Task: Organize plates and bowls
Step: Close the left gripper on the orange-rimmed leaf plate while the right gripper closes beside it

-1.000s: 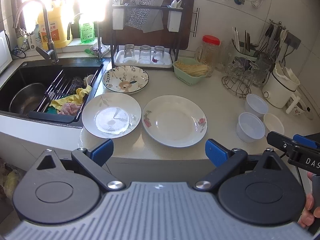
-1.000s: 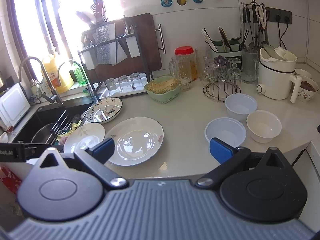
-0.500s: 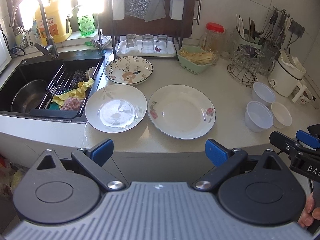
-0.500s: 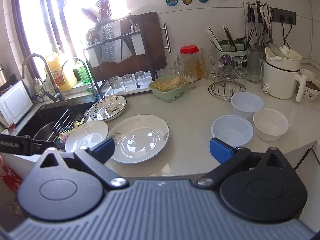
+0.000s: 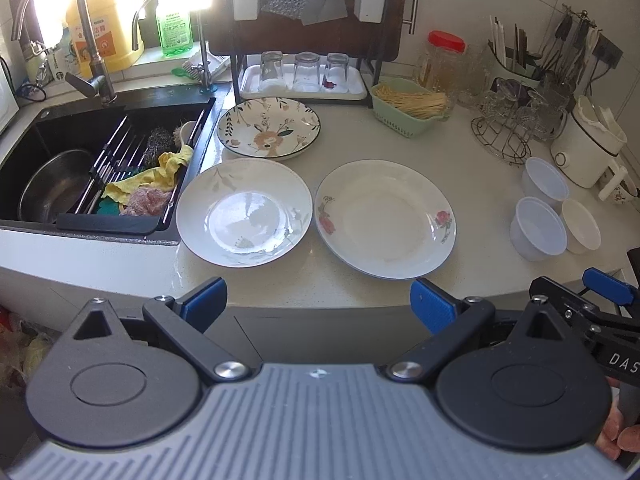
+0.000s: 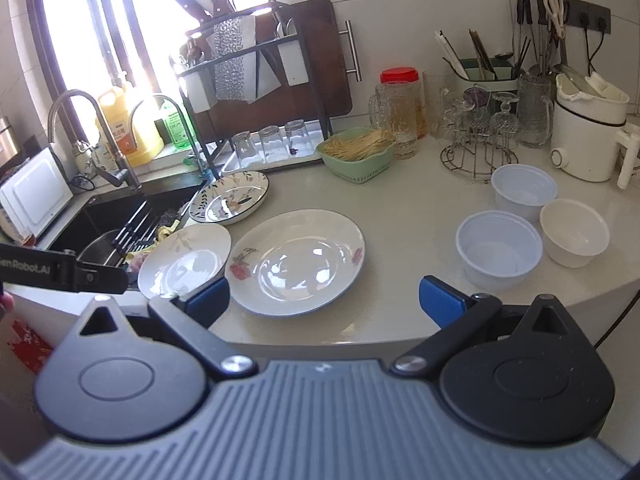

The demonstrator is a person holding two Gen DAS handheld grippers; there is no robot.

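Both grippers have drawn back from the counter [image 5: 472, 184] since a second ago, so its front edge now shows in both wrist views. Left gripper [image 5: 318, 300] and right gripper [image 6: 324, 298] hover off that edge with jaws wide apart, holding nothing. Three plates lie on the counter: a rabbit-pattern plate [image 5: 269, 127] at the back by the sink [image 5: 52, 136], a leaf-pattern plate [image 5: 244, 212] in front of it, and a rose plate [image 5: 385, 218] just beside that one. Well to the right, three bowls cluster: two clear plastic bowls [image 6: 499, 250] [image 6: 523, 192] and a white bowl [image 6: 574, 232]. Behind stand a green basket [image 6: 356, 158], a wire glass rack [image 6: 478, 158] and a white kettle [image 6: 586, 136]. Nothing lies between grippers and dishes.
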